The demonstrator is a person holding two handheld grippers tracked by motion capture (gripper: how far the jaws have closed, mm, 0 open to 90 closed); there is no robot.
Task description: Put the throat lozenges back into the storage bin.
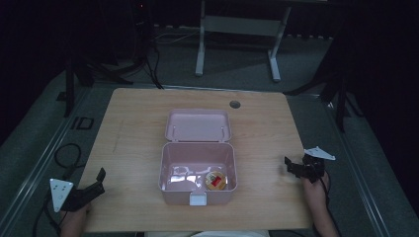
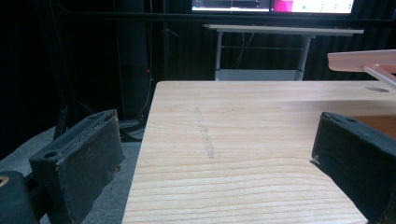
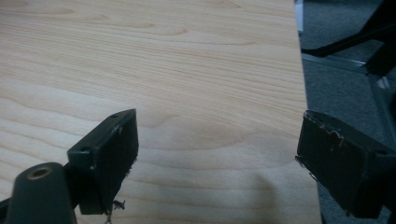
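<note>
A light wood-grain desk (image 1: 133, 148) with rounded corners and a round cable hole (image 1: 235, 104) near its far edge stands in a dim room on grey carpet (image 1: 44, 148). Beyond it is a white-legged table (image 1: 237, 24), with lit monitor screens (image 2: 271, 5) above it in the left gripper view. At the desk's middle sits a pink plastic box (image 1: 197, 173), lid (image 1: 198, 125) thrown back flat; a small round tin with a red label (image 1: 216, 180) lies in its near right corner. The left gripper (image 1: 94, 183) hovers at the near left corner, the right gripper (image 1: 295, 167) at the right edge; both have jaws spread wide and hold nothing.
</note>
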